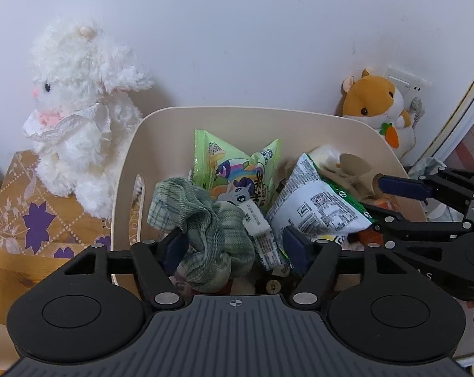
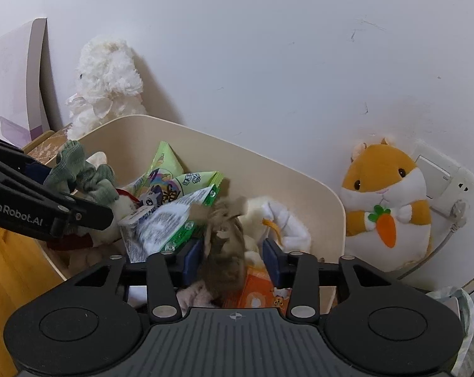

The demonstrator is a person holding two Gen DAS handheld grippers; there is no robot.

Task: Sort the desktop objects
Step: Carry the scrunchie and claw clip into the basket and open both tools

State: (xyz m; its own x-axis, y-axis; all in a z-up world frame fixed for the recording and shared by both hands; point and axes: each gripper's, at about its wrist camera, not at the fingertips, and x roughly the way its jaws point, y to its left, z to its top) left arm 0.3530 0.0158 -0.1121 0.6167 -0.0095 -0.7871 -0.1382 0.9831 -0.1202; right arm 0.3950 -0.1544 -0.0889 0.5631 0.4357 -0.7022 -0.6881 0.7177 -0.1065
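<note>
While the left gripper [image 1: 235, 246] has its blue pads spread, a green plaid cloth [image 1: 205, 232] lies bunched between them, loose from the right pad at least. The right gripper [image 2: 234, 259] also stands parted around a brown fuzzy bundle [image 2: 223, 251] (whether either pad touches it is unclear). Both hang over the cream bin [image 1: 161, 128], crowded with a green snack packet [image 1: 237, 169] and a white one [image 1: 318, 207]. Beyond it sit a white lamb plush [image 1: 77, 119] and a hamster plush [image 2: 387, 201].

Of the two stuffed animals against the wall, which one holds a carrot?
The orange-and-white hamster, right of the beige bin by the wall socket, has a carrot on its chest. The fluffy white lamb, left of the bin, wears a lace collar and no carrot.
</note>
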